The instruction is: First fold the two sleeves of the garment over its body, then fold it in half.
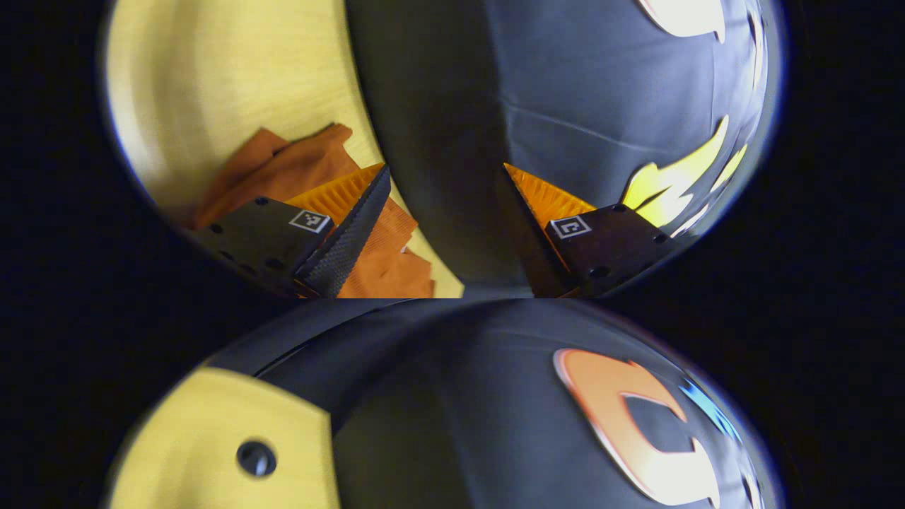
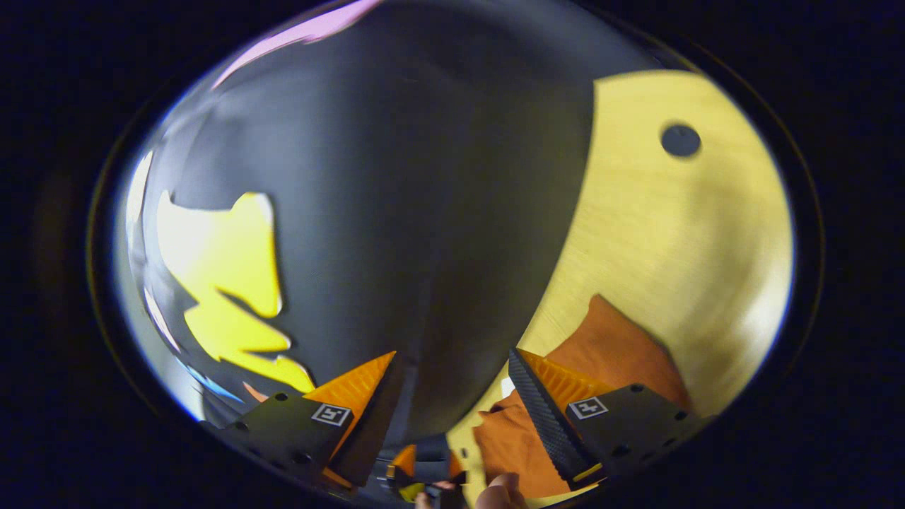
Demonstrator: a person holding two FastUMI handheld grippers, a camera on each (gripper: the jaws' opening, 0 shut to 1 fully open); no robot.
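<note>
The garment [image 1: 311, 177], an orange piece of woven-looking cloth, lies rumpled on the pale wooden table [image 1: 212, 78]. In the left gripper view it sits under and just beyond the left-hand finger of the left tongs [image 1: 445, 177]; in the right gripper view it lies under and beyond the right-hand finger of the right tongs [image 2: 452, 360]. Both pairs of tongs stand wide apart and hold nothing, each pointing mostly past the table edge toward the booth wall.

By the way it lies in soft overlapping flaps with bent edges, I judge the cloth light, limp and thin, with no stiffness to carry a fold by itself. It should pinch easily, but a single layer may slide off a lower one, and a lifted part will sag and drag the rest. Its lie is too crumpled and too little of it is seen to tell sleeve from body, or whether any fold is already laid. A safe hold would be at a free edge or corner, pinching close to the table, with the two tongs well apart along the same edge so the cloth stays spread.

Near the bottom of the right gripper view a hand [image 2: 503, 491] shows.
</note>
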